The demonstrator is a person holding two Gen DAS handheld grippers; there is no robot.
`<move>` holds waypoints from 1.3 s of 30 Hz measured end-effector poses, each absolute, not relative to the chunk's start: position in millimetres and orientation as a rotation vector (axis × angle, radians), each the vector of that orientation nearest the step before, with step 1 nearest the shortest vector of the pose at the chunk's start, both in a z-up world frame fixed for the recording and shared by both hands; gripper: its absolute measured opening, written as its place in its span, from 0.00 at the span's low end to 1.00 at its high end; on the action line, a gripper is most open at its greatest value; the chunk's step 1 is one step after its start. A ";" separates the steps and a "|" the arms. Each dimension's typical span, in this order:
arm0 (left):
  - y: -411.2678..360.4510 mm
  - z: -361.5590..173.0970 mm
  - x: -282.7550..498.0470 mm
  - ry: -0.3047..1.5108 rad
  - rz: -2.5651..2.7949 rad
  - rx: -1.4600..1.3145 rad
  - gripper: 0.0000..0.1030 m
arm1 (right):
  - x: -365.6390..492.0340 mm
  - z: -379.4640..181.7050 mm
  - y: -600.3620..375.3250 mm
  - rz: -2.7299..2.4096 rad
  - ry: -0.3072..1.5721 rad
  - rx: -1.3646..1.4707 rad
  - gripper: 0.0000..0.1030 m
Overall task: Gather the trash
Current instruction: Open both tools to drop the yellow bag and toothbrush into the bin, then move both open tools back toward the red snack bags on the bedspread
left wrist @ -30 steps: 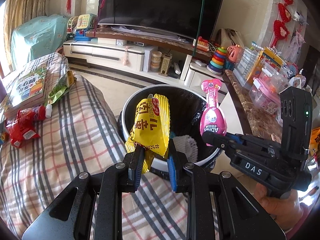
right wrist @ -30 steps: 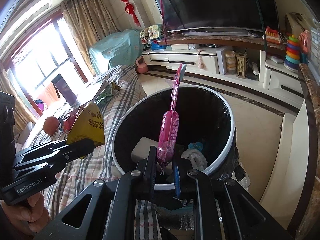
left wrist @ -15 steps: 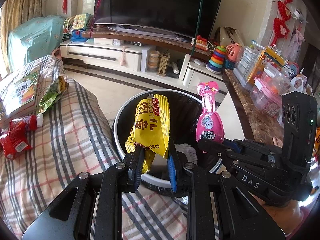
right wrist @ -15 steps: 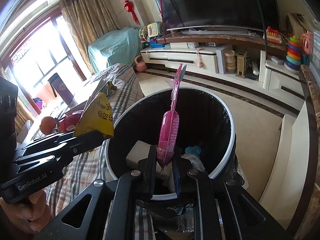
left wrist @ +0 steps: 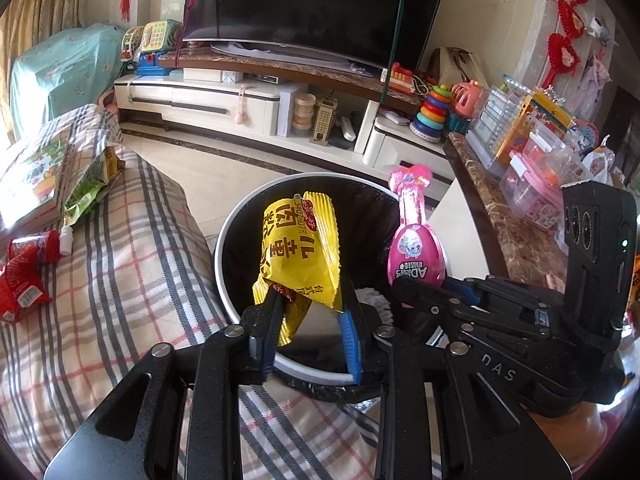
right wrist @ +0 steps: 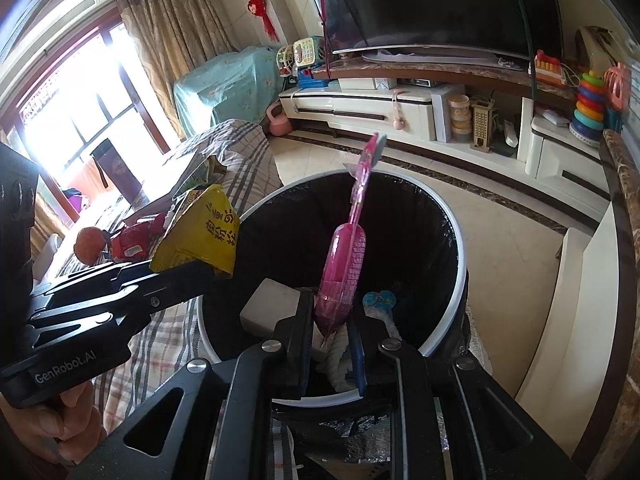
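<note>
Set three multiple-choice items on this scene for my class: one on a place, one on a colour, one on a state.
1. Where does the red packet lie?
A. on the plaid cloth
B. in the bin
C. on the television stand

2. What colour is the tall packet with the egg-shaped bulge?
A. green
B. pink
C. white

3. In what state is the bin?
A. shut under a lid
B. tipped over
C. upright, open, with litter inside

Answers:
1 A: the red packet rests on the plaid cloth.
2 B: the tall packet is pink.
3 C: the bin stands lidless, with a white box inside.
</note>
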State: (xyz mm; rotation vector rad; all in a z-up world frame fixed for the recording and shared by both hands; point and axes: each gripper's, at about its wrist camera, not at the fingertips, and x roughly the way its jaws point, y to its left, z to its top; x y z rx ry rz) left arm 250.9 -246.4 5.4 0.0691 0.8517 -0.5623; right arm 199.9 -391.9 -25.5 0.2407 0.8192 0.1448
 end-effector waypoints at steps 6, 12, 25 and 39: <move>-236.4 3.2 250.2 0.855 -0.535 0.046 0.50 | 197.4 -25.7 -398.7 0.131 0.814 0.262 0.44; -211.9 1.6 239.8 0.852 -0.505 0.009 0.59 | 187.4 -17.6 -393.8 0.150 0.777 0.270 0.78; -105.6 -10.2 210.4 0.853 -0.335 -0.129 0.72 | 171.2 -3.9 -344.5 0.242 0.720 0.272 0.93; 3.2 -23.1 195.3 0.840 -0.135 -0.205 0.73 | 180.7 -20.2 -240.8 0.384 0.724 0.182 0.98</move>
